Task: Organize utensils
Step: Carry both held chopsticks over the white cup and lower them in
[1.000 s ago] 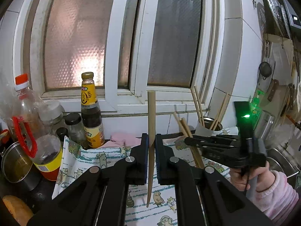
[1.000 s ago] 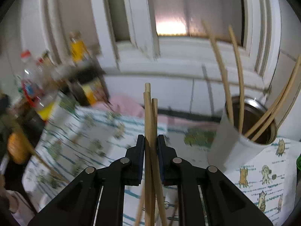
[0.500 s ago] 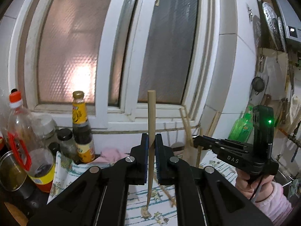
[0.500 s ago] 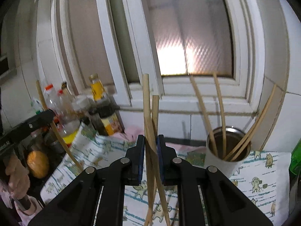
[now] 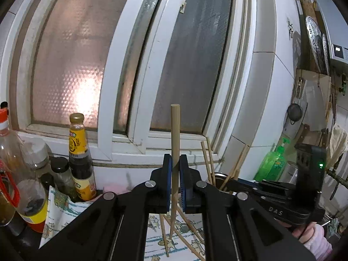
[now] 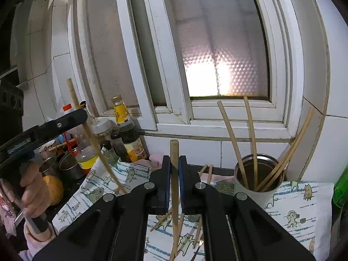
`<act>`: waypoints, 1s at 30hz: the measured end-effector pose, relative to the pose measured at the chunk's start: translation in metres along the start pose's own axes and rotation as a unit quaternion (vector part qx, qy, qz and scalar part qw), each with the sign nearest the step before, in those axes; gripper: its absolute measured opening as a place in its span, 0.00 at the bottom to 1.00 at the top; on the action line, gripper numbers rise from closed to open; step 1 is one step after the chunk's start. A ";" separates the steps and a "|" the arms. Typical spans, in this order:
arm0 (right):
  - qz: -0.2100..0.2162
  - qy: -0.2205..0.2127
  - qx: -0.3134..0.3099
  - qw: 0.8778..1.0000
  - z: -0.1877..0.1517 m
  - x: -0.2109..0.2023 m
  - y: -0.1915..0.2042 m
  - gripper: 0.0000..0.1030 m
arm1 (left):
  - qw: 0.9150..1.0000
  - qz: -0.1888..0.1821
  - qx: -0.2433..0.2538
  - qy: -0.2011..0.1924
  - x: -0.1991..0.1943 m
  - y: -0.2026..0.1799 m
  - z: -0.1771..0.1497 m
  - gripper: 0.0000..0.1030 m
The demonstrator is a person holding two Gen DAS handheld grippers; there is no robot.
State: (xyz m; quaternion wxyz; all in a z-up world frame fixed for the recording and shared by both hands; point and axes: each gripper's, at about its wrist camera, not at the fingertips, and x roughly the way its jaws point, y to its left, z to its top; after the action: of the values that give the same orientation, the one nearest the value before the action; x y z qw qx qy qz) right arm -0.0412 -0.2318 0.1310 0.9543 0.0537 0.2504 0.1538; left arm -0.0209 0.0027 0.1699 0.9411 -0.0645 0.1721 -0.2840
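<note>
Each hand carries one chopstick, lifted clear of the counter, most likely so it can be dropped end-first into the metal cup [image 6: 258,175] that stands at the back right of the patterned cloth [image 6: 300,204], near the tiled wall under the window. The left tool [image 5: 175,182] is closed on a single chopstick [image 5: 175,130], pinched about halfway along so it stands nearly upright, thick blunt end up and thin tip hanging toward the cloth; a grip near the middle keeps it from swinging. The right tool [image 6: 174,179] is clamped in the same way on its own chopstick [image 6: 174,152], also upright with the blunt end on top. Both sticks are plain pale wood or bamboo, smooth, tapering downward, with no visible pattern. The cup already holds several like them [image 6: 230,134], leaning outward against its rim with thick ends up, which suggests the held ones belong there tip-down as well. More loose chopsticks [image 6: 196,228] lie scattered and crossed on the cloth below the right tool, so the sorting looks only partly done. Sauce bottles [image 5: 79,152] crowd the left end of the counter, well apart from the cup, and a green soap bottle [image 5: 273,163] stands to the cup's right.
</note>
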 end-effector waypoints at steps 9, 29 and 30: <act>0.008 -0.043 -0.014 0.999 0.024 -0.026 0.013 0.08 | 0.999 0.012 0.024 -0.023 -0.019 -0.012 0.006 0.06; 0.044 -0.248 0.050 0.966 0.031 -0.089 -0.050 0.08 | 0.995 -0.057 0.040 -0.071 0.004 -0.091 0.055 0.06; 0.039 -0.255 0.058 0.965 0.028 -0.091 -0.058 0.08 | 0.995 -0.061 0.044 -0.071 0.010 -0.097 0.057 0.06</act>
State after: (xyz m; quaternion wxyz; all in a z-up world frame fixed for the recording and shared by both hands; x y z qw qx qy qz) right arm -0.0871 -0.3168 0.1874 0.9751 0.1564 0.0055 0.1573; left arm -0.0425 -0.0823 0.2415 0.9336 -0.0531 0.0876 -0.3433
